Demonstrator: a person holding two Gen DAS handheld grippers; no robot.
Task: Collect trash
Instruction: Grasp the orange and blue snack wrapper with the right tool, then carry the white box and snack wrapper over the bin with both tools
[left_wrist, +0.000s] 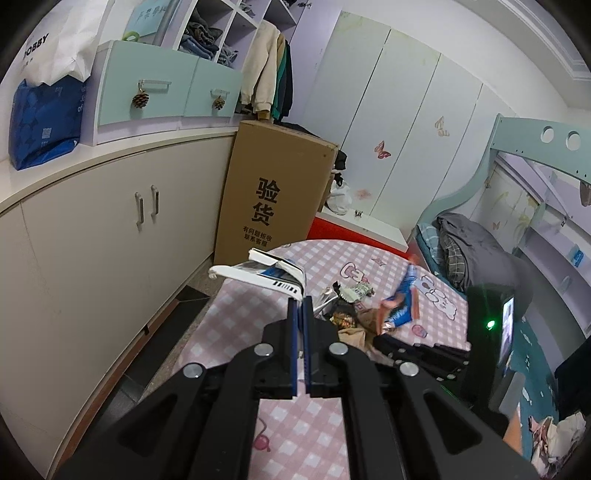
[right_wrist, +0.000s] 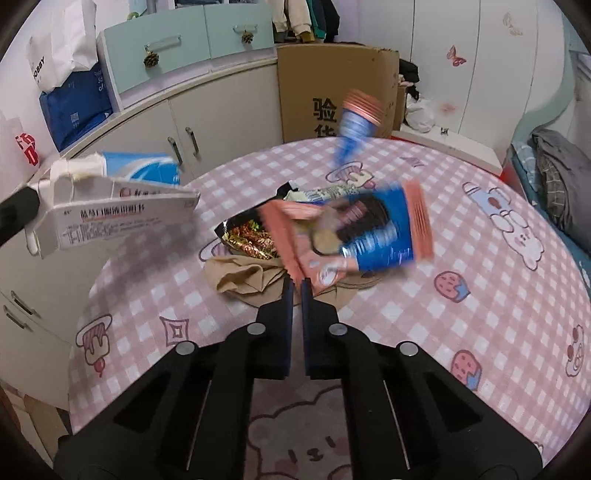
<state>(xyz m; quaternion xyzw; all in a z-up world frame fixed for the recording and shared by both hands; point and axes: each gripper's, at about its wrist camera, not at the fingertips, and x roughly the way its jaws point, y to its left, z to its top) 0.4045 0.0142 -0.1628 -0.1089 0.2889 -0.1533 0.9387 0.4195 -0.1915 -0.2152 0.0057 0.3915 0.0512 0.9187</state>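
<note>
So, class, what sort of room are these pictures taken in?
Probably a child's bedroom: a bunk bed with bedding, a butterfly-stickered wardrobe, and hanging clothes.

Your left gripper (left_wrist: 300, 301) and right gripper (right_wrist: 297, 282) are matte black linkages with round silver pivot bolts, slotted arms, and blue-edged flat fingers (left_wrist: 293, 332).
</note>
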